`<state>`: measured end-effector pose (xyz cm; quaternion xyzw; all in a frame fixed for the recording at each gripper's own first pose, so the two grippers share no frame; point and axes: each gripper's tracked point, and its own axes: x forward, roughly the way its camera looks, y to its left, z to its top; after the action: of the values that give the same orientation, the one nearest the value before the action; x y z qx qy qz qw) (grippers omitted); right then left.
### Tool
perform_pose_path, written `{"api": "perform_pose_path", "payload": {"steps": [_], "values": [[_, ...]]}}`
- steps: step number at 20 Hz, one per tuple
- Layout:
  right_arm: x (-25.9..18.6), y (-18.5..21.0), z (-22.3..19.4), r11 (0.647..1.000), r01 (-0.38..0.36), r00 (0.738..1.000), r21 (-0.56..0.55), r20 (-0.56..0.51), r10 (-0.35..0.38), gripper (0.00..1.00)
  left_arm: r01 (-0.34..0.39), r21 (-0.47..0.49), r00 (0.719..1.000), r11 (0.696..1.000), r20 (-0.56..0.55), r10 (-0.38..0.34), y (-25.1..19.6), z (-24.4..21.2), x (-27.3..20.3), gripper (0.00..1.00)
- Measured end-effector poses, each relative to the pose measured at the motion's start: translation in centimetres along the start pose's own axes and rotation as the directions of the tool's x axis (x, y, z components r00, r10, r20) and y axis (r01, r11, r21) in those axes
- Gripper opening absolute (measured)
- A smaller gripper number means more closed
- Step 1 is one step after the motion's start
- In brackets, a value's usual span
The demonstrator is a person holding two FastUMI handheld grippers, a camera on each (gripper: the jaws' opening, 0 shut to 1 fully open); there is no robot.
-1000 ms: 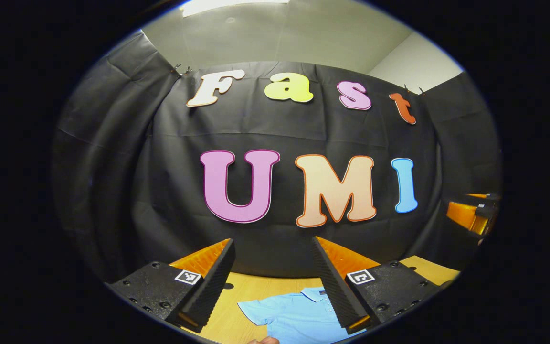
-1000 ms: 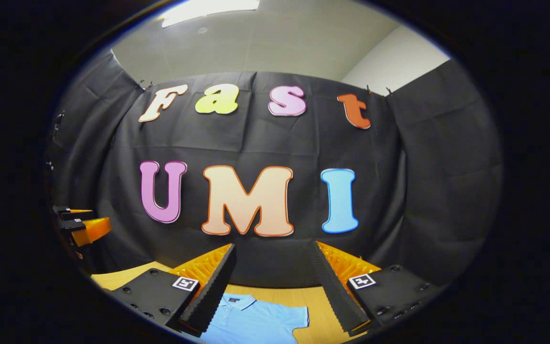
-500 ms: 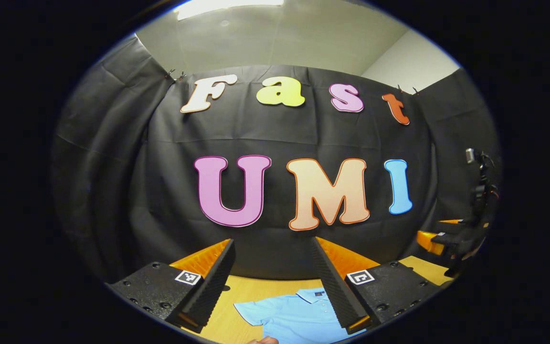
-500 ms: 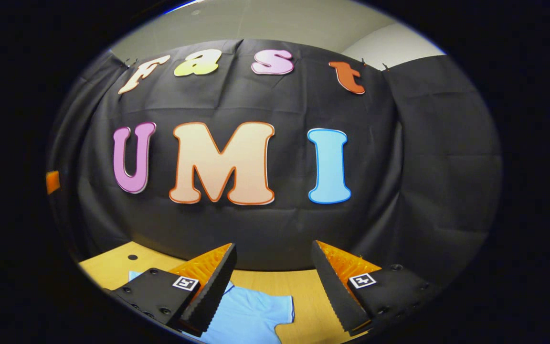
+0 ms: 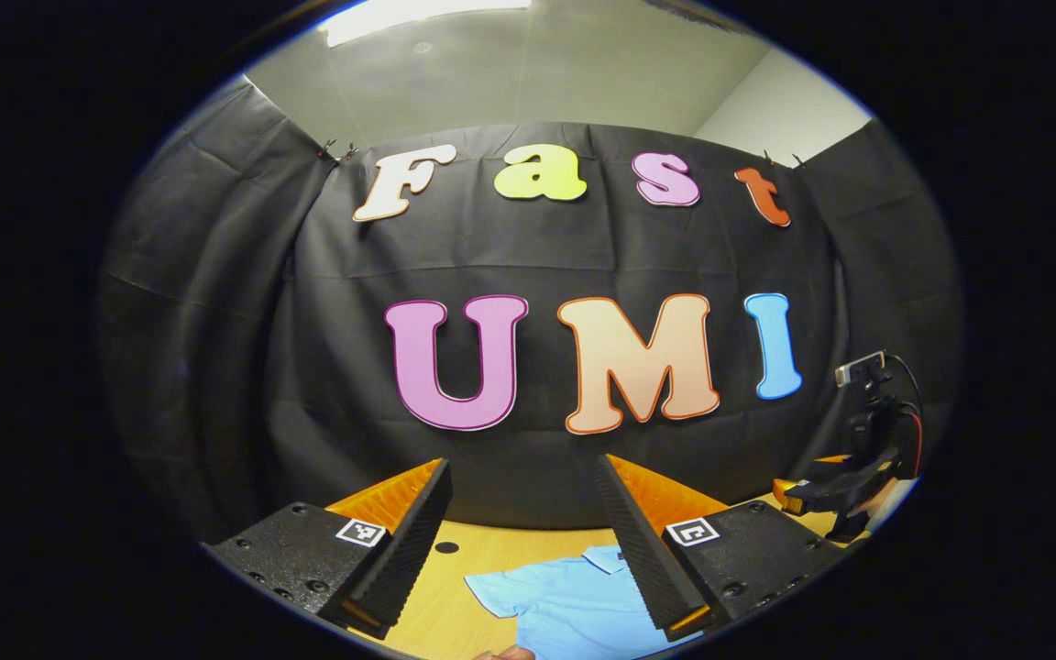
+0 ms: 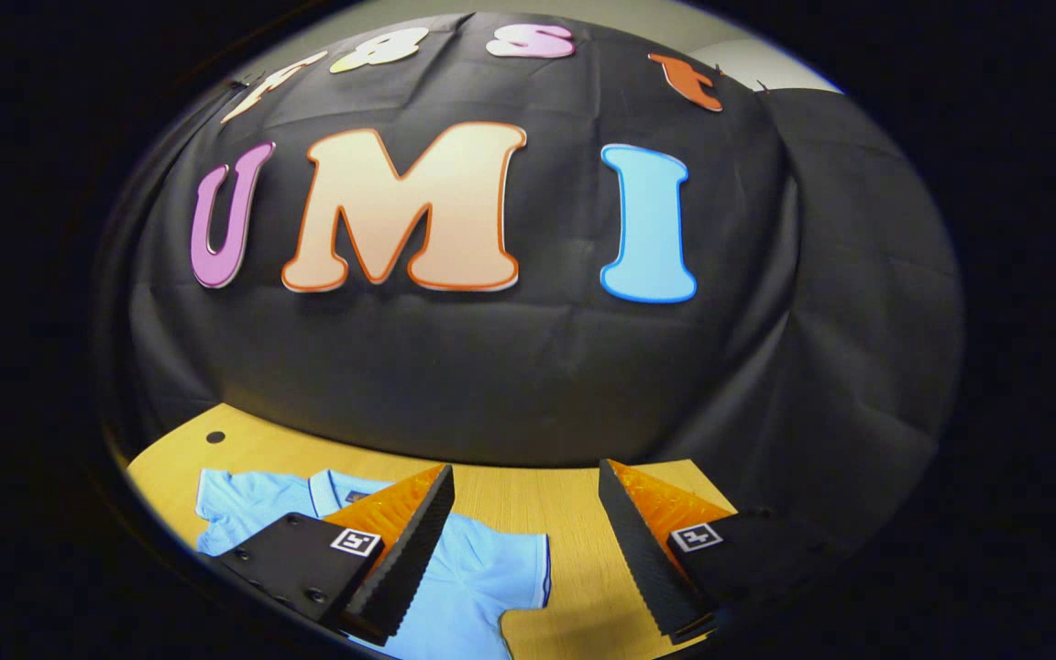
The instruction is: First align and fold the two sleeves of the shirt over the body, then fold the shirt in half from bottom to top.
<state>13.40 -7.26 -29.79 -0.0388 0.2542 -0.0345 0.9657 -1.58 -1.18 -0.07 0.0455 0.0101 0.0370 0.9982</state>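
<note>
On the wooden table [image 6: 574,513] lies a light blue shirt [image 6: 482,573], spread flat with its collar toward the black cloth wall [image 6: 491,367] at the back. From the right gripper view, one short sleeve with a darker trimmed cuff sticks out to the right, and the collar and the other sleeve show to the left of the gripper's left finger. From the left gripper view the same shirt [image 5: 574,605] shows its collar and one sleeve pointing left.

Above the shirt hangs the right gripper [image 6: 523,550], its two fingers spread wide with nothing between them; its left finger crosses in front of the shirt's chest, though whether it touches the cloth cannot be told. The left gripper [image 5: 528,550] is also spread wide and empty, raised over the near part of the table, with the shirt seen through the gap and behind its right finger.

Far to the right of the left gripper view, the other gripper [image 5: 821,495] appears small and tilted downward. A small dark hole [image 6: 214,437] sits in the tabletop near the back left corner, apart from the shirt.
</note>
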Motion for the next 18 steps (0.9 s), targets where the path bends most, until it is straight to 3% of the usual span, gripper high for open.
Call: {"api": "perform_pose_path", "payload": {"steps": [7, 13, 18], "values": [[4.5, 0.3, -9.4, 1.000, 0.004, 0.985, 0.003, -0.174, -0.004, 0.99, -0.058, 0.025, 0.997, 0.998, -0.045, 0.059, 0.7, -1.3, 0.1, 0.94], [6.8, 0.4, -18.0, 1.000, -0.012, 0.936, -0.027, -0.353, 0.002, 0.99, -0.067, 0.027, 0.995, 0.997, -0.076, 0.069, 0.0, -2.3, 0.4, 0.95], [7.9, 0.1, -20.8, 1.000, 0.015, 0.911, 0.001, -0.412, -0.013, 1.00, -0.064, 0.042, 0.991, 0.997, -0.119, 0.068, -0.2, -3.8, 0.6, 0.95]]}}
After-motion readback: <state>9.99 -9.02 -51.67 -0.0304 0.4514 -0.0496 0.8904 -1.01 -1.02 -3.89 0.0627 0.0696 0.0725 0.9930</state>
